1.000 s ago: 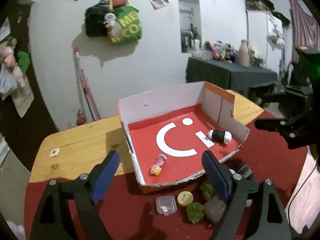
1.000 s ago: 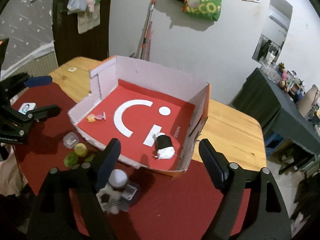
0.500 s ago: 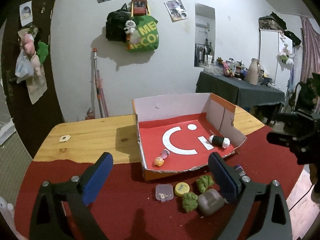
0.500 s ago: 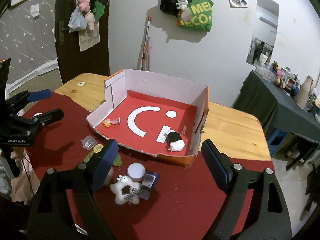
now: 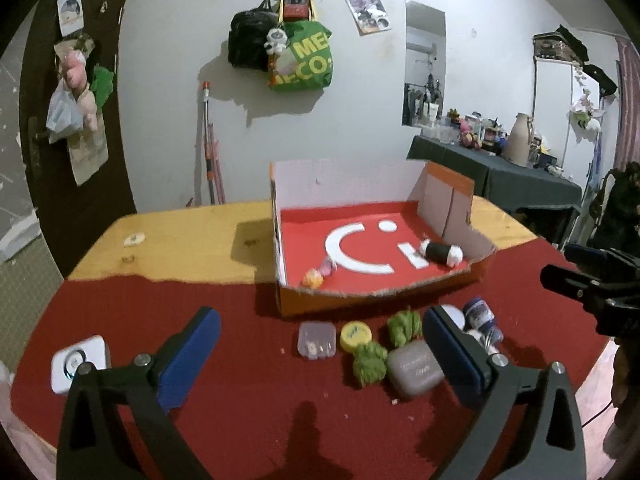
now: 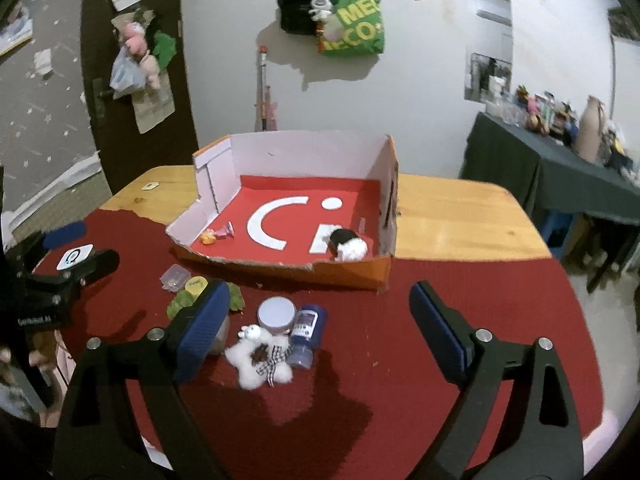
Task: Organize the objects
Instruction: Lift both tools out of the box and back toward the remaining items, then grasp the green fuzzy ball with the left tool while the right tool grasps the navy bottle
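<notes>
Hovering level above red cloth (image 5: 248, 360): left gripper (image 5: 320, 354), right gripper (image 6: 320, 334), jaws spread.

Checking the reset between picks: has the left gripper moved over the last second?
Yes. The left gripper has pulled back from the cardboard box; its view now shows the box smaller and farther off, with more red cloth before it.

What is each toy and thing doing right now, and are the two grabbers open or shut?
Left hand-held gripper: open, empty.
Right hand-held gripper: open, empty.
Orange cardboard box with red floor: open-topped, front wall torn low.
Black-and-white roll: lying in the box.
Small yellow-and-pink toy: lying in the box.
White fluffy plush with checked bow: outside the box, on the red cloth.
Small clear plastic case: lid shut, on the cloth.
</notes>
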Demonstrator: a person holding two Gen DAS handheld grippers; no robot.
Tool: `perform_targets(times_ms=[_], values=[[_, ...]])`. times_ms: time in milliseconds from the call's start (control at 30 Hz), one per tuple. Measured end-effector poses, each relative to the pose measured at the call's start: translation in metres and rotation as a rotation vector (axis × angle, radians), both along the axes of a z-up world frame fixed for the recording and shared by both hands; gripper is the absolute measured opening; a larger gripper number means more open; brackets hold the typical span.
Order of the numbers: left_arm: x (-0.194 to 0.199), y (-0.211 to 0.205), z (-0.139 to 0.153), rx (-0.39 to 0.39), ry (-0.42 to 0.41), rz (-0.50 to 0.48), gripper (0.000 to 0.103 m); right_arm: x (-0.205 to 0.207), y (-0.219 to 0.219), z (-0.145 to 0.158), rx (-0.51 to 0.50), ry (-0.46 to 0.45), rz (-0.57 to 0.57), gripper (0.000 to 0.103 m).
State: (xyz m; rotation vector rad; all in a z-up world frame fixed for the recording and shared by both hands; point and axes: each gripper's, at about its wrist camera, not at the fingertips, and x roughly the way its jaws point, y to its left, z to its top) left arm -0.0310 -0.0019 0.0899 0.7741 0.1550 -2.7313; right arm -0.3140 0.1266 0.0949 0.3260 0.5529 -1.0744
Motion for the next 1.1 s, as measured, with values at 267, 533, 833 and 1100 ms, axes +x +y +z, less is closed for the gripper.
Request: perform_targets(times_ms=[267, 533, 833, 1100], values=[[-0.007, 0.003, -0.039, 0.056, -0.087, 0.0, 0.103, -0.007, -0.005, -0.037, 0.065, -0.013, -0.044, 0.092], [-0.014, -0.003, -0.061, 0.113, -0.142, 0.013, 0.103, -0.007, -0.012, -0.057, 0.124, -0.004, -0.05, 0.092], [-0.02, -0.009, -0.07, 0.132, -0.169, 0.023, 0.103, -0.005, -0.02, -0.065, 0.147, 0.021, -0.063, 0.092], [-0.028, -0.013, -0.073, 0.126, -0.198, 0.036, 0.103, -0.002, -0.029, -0.077, 0.175, 0.059, -0.073, 0.092]])
